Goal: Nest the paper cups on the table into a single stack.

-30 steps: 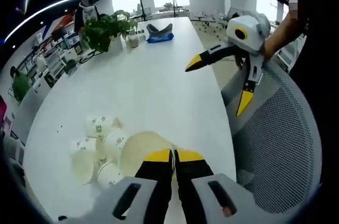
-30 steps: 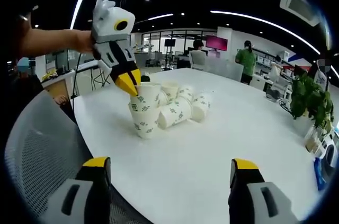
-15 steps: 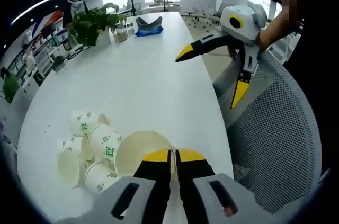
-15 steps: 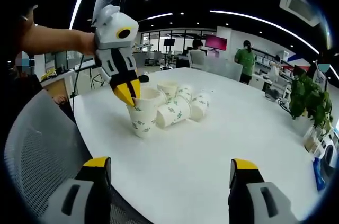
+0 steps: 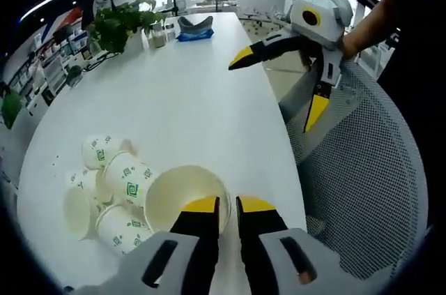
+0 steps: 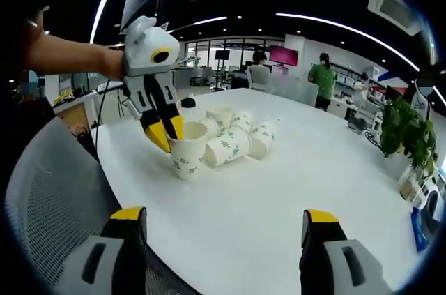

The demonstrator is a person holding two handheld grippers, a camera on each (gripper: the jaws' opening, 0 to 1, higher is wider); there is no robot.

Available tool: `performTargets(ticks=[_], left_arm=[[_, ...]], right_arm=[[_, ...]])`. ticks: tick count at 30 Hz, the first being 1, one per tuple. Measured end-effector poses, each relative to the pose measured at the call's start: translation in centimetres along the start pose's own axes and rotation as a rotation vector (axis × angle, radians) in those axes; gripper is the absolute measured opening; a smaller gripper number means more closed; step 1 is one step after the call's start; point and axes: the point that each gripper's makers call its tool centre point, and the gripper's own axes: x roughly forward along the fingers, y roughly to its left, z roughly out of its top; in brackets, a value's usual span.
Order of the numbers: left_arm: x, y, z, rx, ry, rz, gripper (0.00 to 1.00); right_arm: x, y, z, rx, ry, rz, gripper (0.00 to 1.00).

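Note:
An upright white paper cup with green print [image 5: 178, 194] [image 6: 187, 157] stands near the white table's [image 5: 188, 100] front edge. My left gripper [image 5: 228, 206] [image 6: 166, 133] is at its rim, one jaw inside and one outside, slightly parted and open. Beside it several cups lie on their sides in a cluster [image 5: 129, 176] [image 6: 230, 147], with one [image 5: 97, 150] further left and another [image 6: 263, 138] further right. My right gripper [image 6: 224, 217] [image 5: 275, 91] is wide open and holds nothing, off the table's edge above a chair.
A grey mesh chair [image 5: 362, 169] [image 6: 56, 197] stands against the table's near edge. A potted plant [image 5: 115, 23] [image 6: 408, 127] and a blue object [image 5: 194, 30] sit at the table's far end. People [image 6: 324, 72] stand in the office behind.
The left gripper pushed its cup down into the one below, so the tall pair became one low stack. Its jaws then parted from the rim. The right gripper stayed open and still.

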Motion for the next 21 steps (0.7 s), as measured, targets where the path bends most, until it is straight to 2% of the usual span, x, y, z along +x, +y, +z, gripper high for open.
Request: performTargets(ticks=[5, 9, 10, 12, 15, 18, 21], left_arm=[[-1.5, 0.5, 1.1, -0.05, -0.073, 0.034, 0.1], [-2.6, 2.0, 0.9, -0.065, -0.127, 0.068, 0.15], [-3.0, 2.1, 1.3, -0.072, -0.15, 0.085, 0.16], [-3.9, 2.7, 2.0, -0.084, -0.198, 0.119, 0.2], [-4.8, 3.9, 1.9, -0.122, -0.247, 0.137, 0.28], [-5.7, 4.9, 2.0, -0.154, -0.274, 0.164, 0.35], [-6.8, 6.3, 2.0, -0.188, -0.31, 0.195, 0.38]], right_arm=[[0.0, 0.1, 0.2, 0.003, -0.013, 0.006, 0.94], [0.0, 0.1, 0.5, 0.01, -0.029, 0.011, 0.95], [0.0, 0.1, 0.5, 0.011, -0.031, 0.012, 0.95], [0.0, 0.2, 0.6, 0.014, -0.037, 0.014, 0.96], [0.0, 0.2, 0.6, 0.015, -0.04, 0.018, 0.96], [0.0, 0.3, 0.6, 0.014, -0.036, 0.018, 0.95], [0.0, 0.2, 0.6, 0.016, -0.038, 0.016, 0.95]])
